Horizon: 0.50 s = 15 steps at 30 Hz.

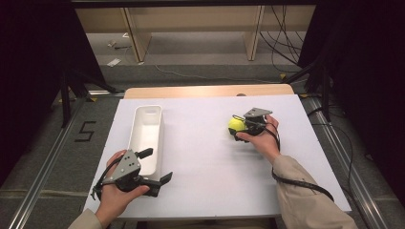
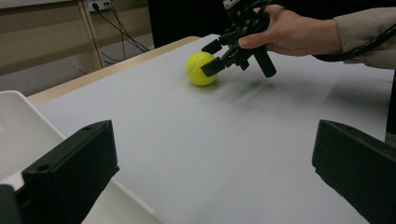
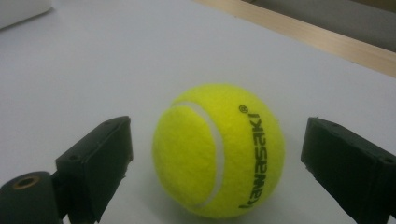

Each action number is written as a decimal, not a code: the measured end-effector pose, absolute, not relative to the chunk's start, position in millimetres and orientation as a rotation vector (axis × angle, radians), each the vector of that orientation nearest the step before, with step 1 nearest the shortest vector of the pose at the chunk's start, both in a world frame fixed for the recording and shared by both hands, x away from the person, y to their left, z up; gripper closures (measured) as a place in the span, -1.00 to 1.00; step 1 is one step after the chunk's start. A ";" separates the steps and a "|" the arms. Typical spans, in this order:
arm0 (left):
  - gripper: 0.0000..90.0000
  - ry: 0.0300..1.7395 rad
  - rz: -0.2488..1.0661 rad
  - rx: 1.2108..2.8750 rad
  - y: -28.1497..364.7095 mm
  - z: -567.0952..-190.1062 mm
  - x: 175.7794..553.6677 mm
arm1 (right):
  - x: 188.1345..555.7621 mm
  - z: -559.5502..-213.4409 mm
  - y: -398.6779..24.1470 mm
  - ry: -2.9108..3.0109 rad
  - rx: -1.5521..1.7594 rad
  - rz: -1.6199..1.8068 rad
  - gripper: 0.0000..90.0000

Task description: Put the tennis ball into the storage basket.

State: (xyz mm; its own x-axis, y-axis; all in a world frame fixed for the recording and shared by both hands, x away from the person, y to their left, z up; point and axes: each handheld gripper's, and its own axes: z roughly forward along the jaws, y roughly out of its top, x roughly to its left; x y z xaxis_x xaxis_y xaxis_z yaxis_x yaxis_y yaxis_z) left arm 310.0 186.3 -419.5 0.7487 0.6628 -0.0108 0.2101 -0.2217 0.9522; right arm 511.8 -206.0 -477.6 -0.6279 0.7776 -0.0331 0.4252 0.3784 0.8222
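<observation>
Yellow tennis ball (image 3: pixel 218 151) between spread right gripper (image 1: pixel 237 128), white tray (image 1: pixel 146 136) beside spread left gripper (image 1: pixel 156 166)

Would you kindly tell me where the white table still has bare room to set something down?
The wide middle strip between the white tray and the tennis ball is bare, as is the near edge between both hands. It is crowded around the ball, flanked by the right tongs.
</observation>
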 end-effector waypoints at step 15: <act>-1.00 0.680 0.485 1.785 186.4 -419.5 310.2 | 521.4 -487.1 -201.1 2.248 1.042 1.120 -0.73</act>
